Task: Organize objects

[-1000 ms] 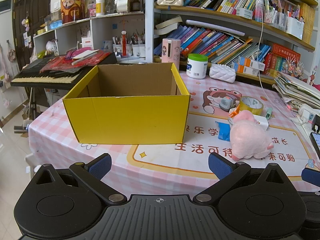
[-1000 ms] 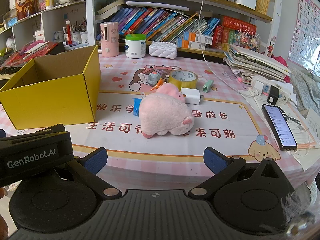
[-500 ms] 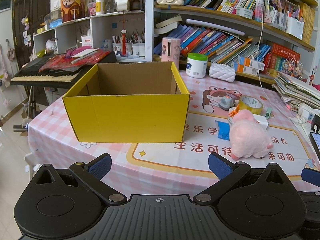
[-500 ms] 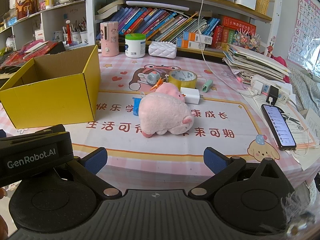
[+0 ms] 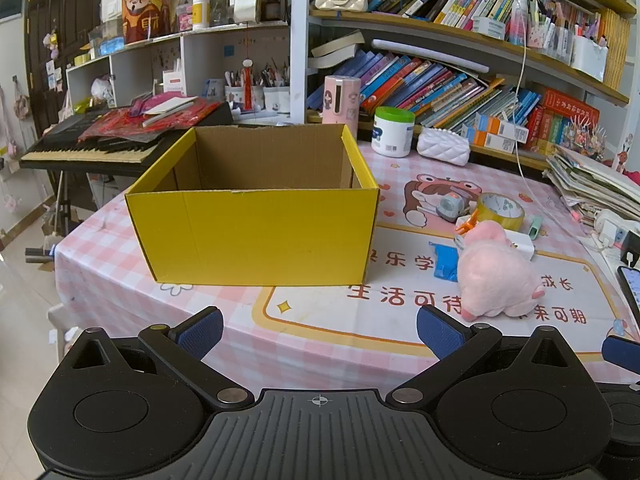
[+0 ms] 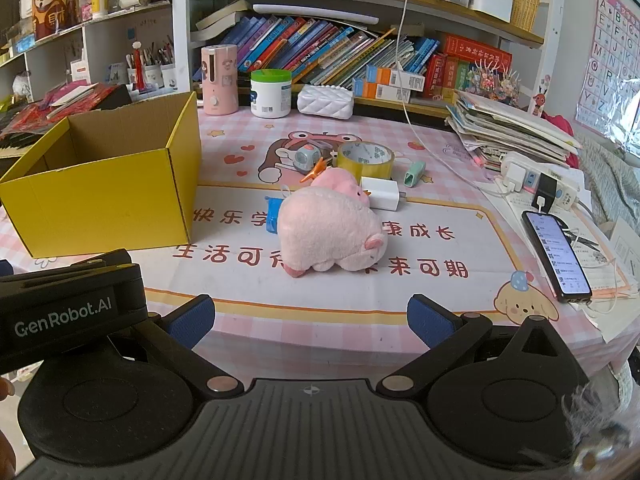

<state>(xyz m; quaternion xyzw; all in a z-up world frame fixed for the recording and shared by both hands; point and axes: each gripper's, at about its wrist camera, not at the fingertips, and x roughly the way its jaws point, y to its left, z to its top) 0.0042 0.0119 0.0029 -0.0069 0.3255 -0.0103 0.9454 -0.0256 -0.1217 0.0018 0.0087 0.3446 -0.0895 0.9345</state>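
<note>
The pink plush pig (image 6: 330,230) lies on the counter (image 6: 400,308) straight ahead of the right gripper (image 6: 311,318), long axis running left-right. The yellow box (image 5: 256,216) faces the left gripper (image 5: 320,330). Both sets of fingers stand wide and empty; the right is nearer the pig.
</note>
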